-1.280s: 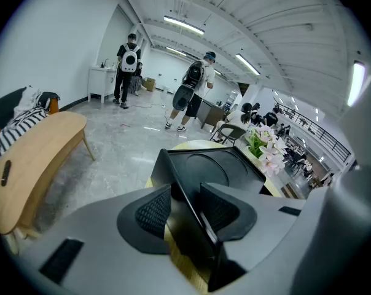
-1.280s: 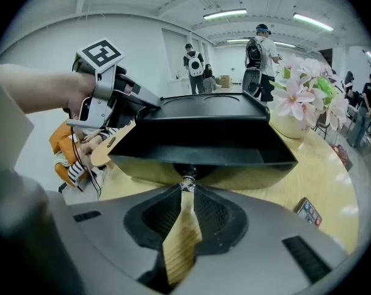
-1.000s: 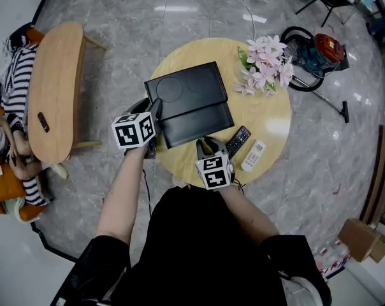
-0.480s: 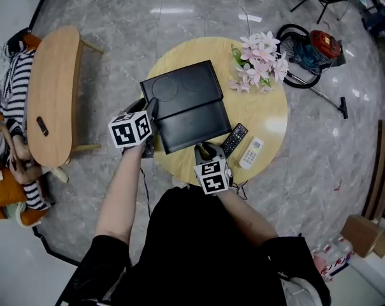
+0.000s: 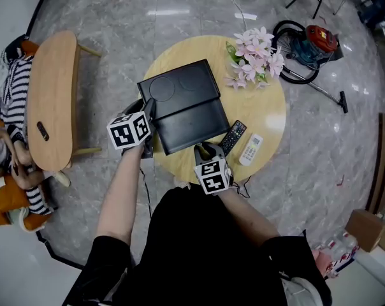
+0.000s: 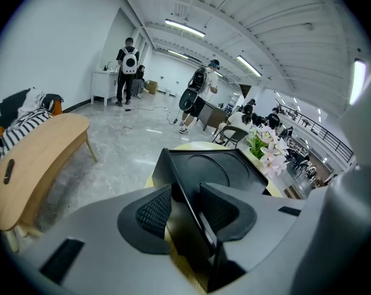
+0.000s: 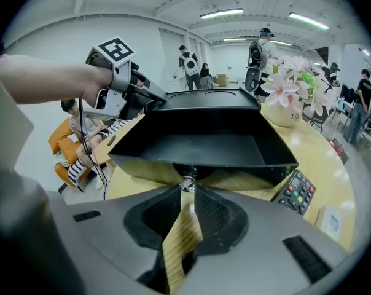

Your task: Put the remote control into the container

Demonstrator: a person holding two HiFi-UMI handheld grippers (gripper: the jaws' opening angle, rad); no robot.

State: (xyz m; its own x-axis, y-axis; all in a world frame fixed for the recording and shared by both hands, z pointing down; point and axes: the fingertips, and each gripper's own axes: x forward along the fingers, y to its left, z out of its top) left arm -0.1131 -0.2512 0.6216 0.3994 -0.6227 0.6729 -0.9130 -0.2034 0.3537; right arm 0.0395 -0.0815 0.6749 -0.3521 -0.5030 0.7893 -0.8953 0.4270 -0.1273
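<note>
The left hand-held gripper [image 6: 185,211] stays clamped on the left edge of the container [image 5: 194,125]. The right hand-held gripper [image 7: 185,192], jaws narrow, still pinches the small knob [image 7: 186,182] on its near front; neither has shifted in the last second, and the container stands as open as before. The black remote [image 5: 232,137] lies untouched on the tabletop [image 5: 269,116] just right of the container, a white remote [image 5: 251,149] beside it, so opening looks finished and the pick-up has yet to begin.
</note>
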